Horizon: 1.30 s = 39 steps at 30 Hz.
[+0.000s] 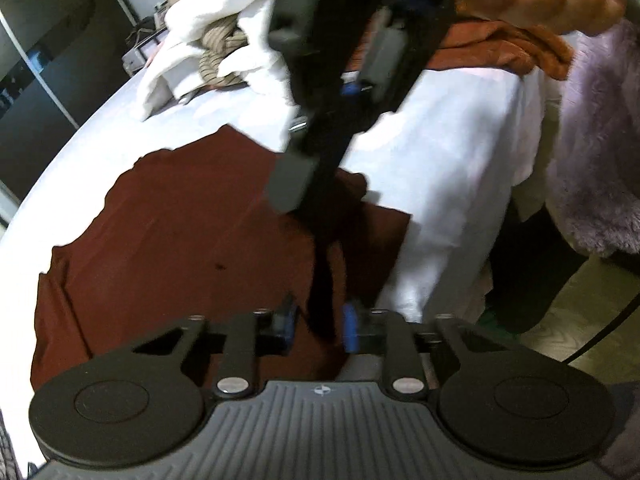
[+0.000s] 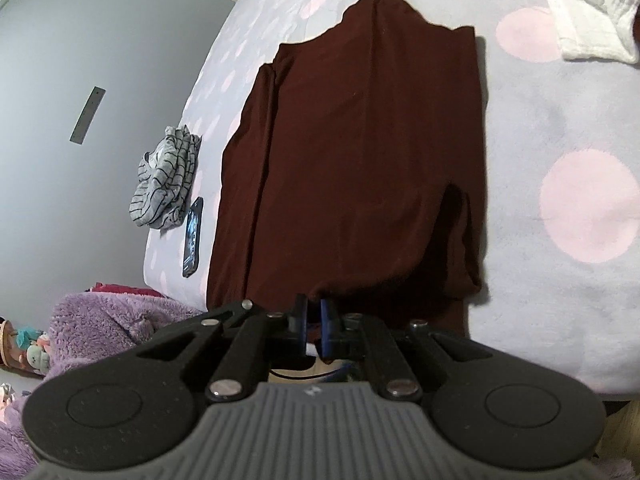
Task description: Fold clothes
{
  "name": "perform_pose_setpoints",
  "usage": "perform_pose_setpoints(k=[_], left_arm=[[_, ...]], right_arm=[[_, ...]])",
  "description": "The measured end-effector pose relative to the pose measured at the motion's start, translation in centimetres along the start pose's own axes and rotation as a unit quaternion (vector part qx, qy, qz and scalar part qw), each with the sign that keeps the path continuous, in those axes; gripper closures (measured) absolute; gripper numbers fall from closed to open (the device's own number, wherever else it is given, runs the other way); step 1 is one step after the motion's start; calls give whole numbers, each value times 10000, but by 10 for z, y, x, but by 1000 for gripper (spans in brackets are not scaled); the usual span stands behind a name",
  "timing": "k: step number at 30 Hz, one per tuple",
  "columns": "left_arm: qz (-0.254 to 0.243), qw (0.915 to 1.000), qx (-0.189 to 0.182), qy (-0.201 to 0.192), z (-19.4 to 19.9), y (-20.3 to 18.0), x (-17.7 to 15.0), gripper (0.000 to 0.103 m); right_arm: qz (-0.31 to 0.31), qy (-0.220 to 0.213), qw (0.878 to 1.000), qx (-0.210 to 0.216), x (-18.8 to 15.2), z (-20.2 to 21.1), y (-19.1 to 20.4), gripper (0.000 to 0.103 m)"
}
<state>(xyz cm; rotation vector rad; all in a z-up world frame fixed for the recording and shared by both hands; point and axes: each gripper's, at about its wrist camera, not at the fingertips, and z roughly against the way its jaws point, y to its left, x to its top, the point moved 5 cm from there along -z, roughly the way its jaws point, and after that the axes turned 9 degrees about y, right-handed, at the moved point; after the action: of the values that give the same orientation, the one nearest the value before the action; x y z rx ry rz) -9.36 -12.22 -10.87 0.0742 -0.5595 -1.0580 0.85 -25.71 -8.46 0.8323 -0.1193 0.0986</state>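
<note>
Maroon garment point(image 2: 352, 152) lies partly folded near the bed point(image 2: 560, 128) front edge; right hand-held gripper point(image 2: 314, 320) nearly shut on its near hem, left hand-held gripper point(image 1: 318, 322) w/ narrow gap round a dark fold, prob. to lift for next fold.

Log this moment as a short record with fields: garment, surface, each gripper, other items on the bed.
garment: dark red garment, partly folded lengthwise, lying flat
surface: bed cover, pale with pink dots
right gripper: shut, at the garment's near hem; a grip on the cloth cannot be confirmed
left gripper: pads apart, dark red cloth between them; grip unclear
other items: striped grey garment, phone, white cloth
</note>
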Motion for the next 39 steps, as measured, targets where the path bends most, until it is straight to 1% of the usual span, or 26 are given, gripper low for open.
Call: perform_pose_setpoints(k=[3,6,9,12,14,15,17,18,19,20,22,24,25,27,29,32,33,34,35,37,38,39], left_arm=[[155,9998,-114,-58,3,12,0,100],[97,9997,-203,-84,4,16,1,100],[26,9995,-293,-64,5,14,1,101],[-31,9993,-373,-38,4,13,1,101],[-54,9992,-395,-17,2,14,2,101],[-48,9992,-409,-9,2,15,2,101],[11,9989,-471,14,1,18,3,101],[46,9988,-495,14,1,20,4,101],[81,9986,-519,14,2,22,5,101],[112,9984,-553,7,2,23,6,101],[163,9979,-627,-4,3,26,8,101],[236,9974,-677,-1,4,28,9,101],[281,9971,-704,7,4,29,10,101],[378,9964,-763,30,4,32,12,101],[489,9951,-852,55,5,34,13,101],[715,9919,-1043,86,6,38,15,101],[793,9906,-1110,94,7,39,16,101],[871,9892,-1176,101,7,41,16,101],[930,9880,-1226,110,8,42,16,101],[1030,9857,-1330,112,10,45,17,101],[1073,9845,-1382,112,12,45,17,101],[1117,9833,-1434,112,14,46,17,101]], right_arm=[[8,-31,10000,-83,-1,4,-3,95],[164,4,9993,-328,-4,5,-4,94],[510,20,9959,-752,-7,9,0,91],[1056,-28,9857,-1316,-11,16,8,88],[1556,-97,9725,-1731,-15,19,18,88],[1868,-161,9623,-1969,-18,20,25,88],[2490,-250,9380,-2397,-25,21,38,87],[2799,-275,9242,-2584,-28,21,45,81],[3105,-266,9117,-2679,-34,19,51,74],[3401,-256,8984,-2765,-39,16,57,73],[3847,-189,8799,-2782,-48,9,66,73],[4097,-60,8706,-2724,-55,3,72,73],[4252,7,8622,-2755,-59,-1,73,73],[4551,115,8406,-2935,-66,-9,75,73],[4767,244,8227,-3086,-73,-17,74,72],[5097,352,7921,-3341,-82,-30,74,71],[5209,376,7806,-3436,-85,-35,74,67],[5363,372,7643,-3560,-89,-39,74,62],[5515,367,7475,-3684,-93,-44,74,61],[5814,311,7095,-3971,-99,-51,74,61],[5915,291,6961,-4058,-101,-54,73,63],[5971,288,6879,-4116,-102,-55,72,65]])
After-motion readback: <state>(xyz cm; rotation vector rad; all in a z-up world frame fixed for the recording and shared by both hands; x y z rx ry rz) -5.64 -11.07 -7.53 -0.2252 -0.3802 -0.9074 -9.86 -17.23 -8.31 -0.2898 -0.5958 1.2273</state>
